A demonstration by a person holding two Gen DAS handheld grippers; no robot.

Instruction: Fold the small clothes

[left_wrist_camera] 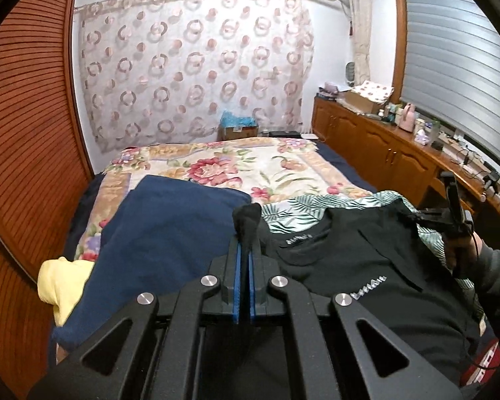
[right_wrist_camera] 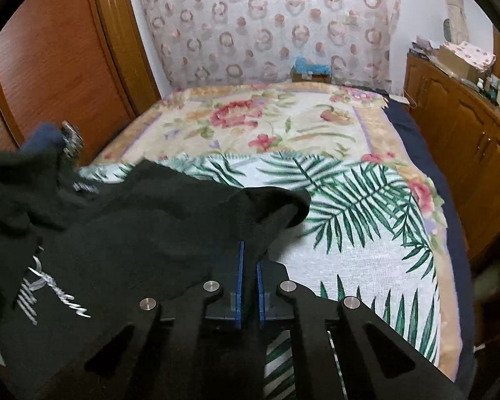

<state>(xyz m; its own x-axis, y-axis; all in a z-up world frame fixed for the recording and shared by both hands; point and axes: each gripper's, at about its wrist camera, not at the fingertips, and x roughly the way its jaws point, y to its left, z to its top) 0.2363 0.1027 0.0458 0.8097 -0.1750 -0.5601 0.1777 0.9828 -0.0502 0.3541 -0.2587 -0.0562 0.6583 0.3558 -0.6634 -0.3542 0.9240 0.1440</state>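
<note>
Left gripper (left_wrist_camera: 244, 233) and right gripper (right_wrist_camera: 250, 246) pinching black top (left_wrist_camera: 366, 266) corners, spreading it taut over bed (right_wrist_camera: 283, 126), probably for folding.

Black linkage arms, blue-lined jaws, silver screws

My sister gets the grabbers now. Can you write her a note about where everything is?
Left gripper: shut on one corner of the black garment.
Right gripper: shut on another corner of it.
The garment hangs between them above the palm-leaf cloth on the bed; no fold is made yet.
A navy garment and a yellow one lie at the left, unfolded.
Left: fold all three.
</note>
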